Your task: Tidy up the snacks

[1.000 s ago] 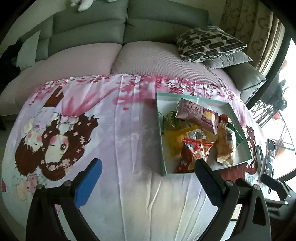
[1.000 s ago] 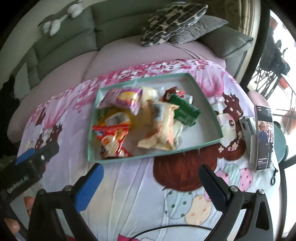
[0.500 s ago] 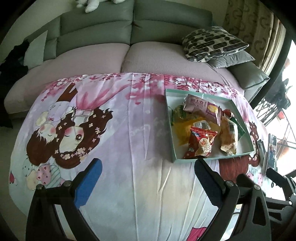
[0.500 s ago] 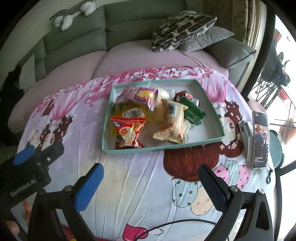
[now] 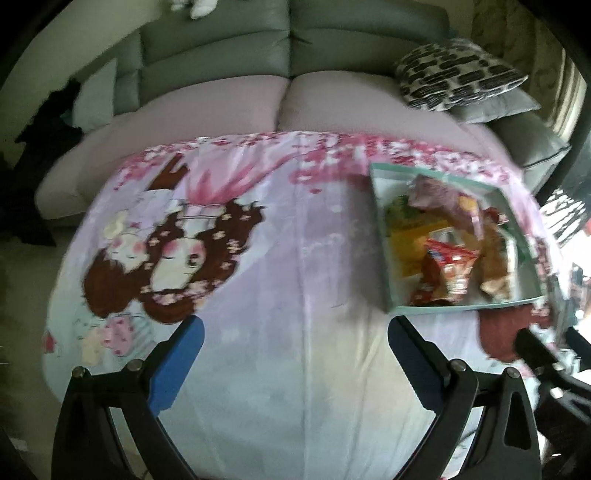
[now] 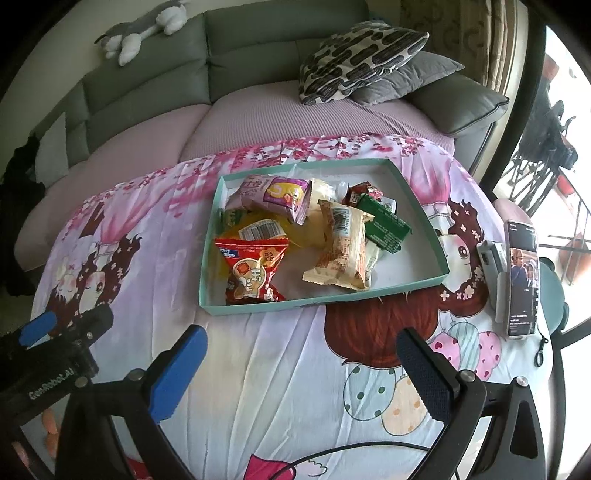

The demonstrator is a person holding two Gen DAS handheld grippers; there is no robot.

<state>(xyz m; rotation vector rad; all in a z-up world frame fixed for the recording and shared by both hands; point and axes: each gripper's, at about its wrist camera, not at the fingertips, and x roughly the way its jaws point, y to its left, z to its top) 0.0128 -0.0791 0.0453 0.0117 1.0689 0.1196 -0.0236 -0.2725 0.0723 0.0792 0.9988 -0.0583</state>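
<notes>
A grey sectional sofa (image 6: 258, 55) with mauve seat covers fills the back of the room, a black-and-white patterned cushion (image 6: 362, 55) leaning on a plain grey one at its right end. In front of it lies a table draped in a pink and white cartoon-print cloth (image 6: 295, 387), figures of brown-haired girls printed across it. On the cloth sits a shallow teal-rimmed cardboard tray (image 6: 424, 210) that holds the snacks: a red crinkled packet (image 6: 251, 269) at its near left, a yellow bag (image 6: 266, 229) behind that, a purple packet (image 6: 273, 192) at the back, a tan wrapped pastry (image 6: 340, 247) in the middle and a dark green packet (image 6: 384, 223) to the right.

The right wrist view is sharp and alone shows a smartphone (image 6: 521, 273) propped upright at the table's right edge, beside a small grey block, and a grey-and-white plush toy (image 6: 144, 27) lying whole along the sofa back. The left wrist view is blurred; the tray (image 5: 380, 240) sits at its right and the packets are smears of colour.

The left gripper (image 5: 295, 345) has its blue-padded jaws spread wide over bare cloth, holding nothing. The right gripper (image 6: 301, 356) is likewise wide apart and empty, just short of the tray's near rim.
</notes>
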